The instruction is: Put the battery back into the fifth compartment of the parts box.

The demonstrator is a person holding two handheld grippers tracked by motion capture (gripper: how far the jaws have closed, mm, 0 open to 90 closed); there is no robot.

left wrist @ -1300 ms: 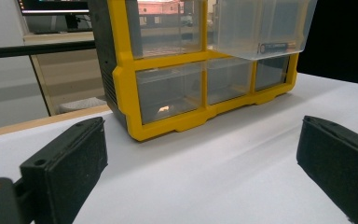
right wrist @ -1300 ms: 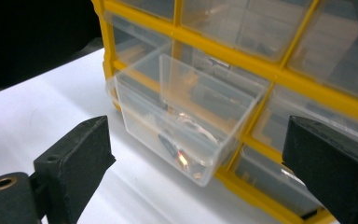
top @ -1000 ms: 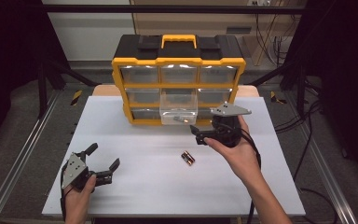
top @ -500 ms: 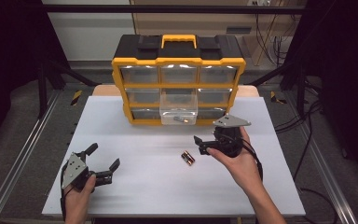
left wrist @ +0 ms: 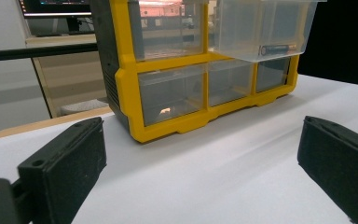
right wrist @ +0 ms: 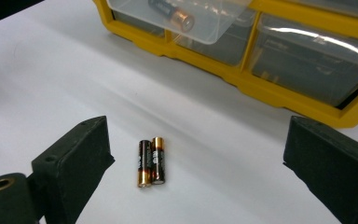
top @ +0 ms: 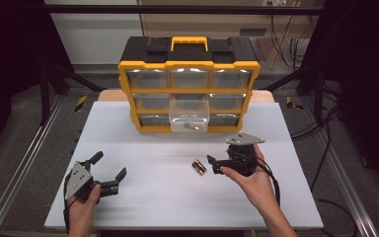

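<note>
We judge step in hand: approach to pick up batteries point(top: 198, 167) for open drawer point(top: 189, 120) of organizer point(top: 189, 89), where one battery point(right wrist: 171, 13) lies already

Pair lies side by side, touching, on desk point(top: 143, 197), near front of organizer

Our right tool point(top: 216, 164) sits just beside pair, jaws wide apart, holding nothing

Our left tool point(top: 109, 174) rests well apart at near left of desk, jaws spread, idle

Next move, in our view: lower right tool over pair, straddle one battery or both, close, lift toward drawer

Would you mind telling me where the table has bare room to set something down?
Bare: between the left gripper and the batteries, and left of the organizer. Crowded: around the batteries, right gripper and open drawer.
</note>
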